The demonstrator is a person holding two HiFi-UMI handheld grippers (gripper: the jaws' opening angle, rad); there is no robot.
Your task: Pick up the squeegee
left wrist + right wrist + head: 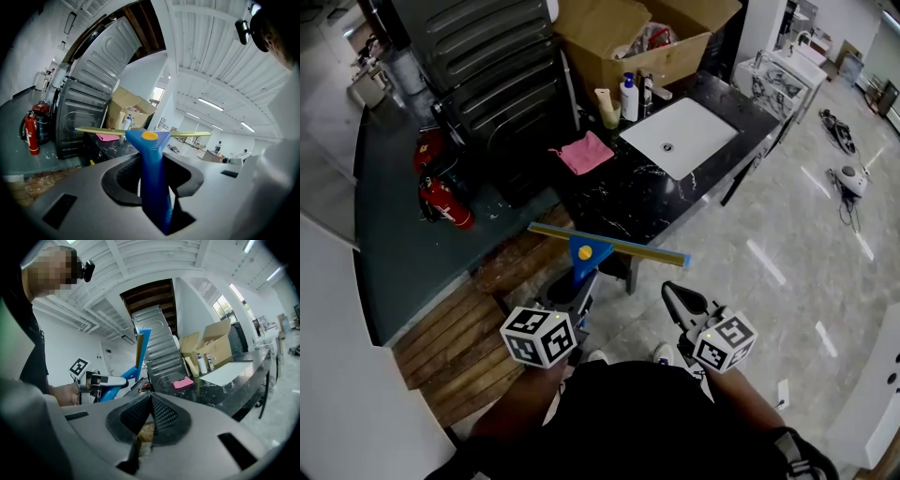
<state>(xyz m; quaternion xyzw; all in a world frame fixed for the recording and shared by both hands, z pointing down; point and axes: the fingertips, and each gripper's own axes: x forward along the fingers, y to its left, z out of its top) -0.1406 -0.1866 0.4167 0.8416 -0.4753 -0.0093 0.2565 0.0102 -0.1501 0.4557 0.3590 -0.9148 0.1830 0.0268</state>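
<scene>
Squeegee [581,255] in the air before the counter [628,202], handle pinched by left gripper [152,173] fingers. Right gripper [150,413] fingers pressed together, empty. Best: grip firm, blade level.

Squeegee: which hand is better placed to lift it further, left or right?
Left. The left tongs are clamped on the blue handle of the squeegee, with its blade held crosswise ahead. The right tongs are shut and empty, off to the side.

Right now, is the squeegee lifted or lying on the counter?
Lifted: the left tool clamps the squeegee by its blue handle, blade in the air.
</scene>
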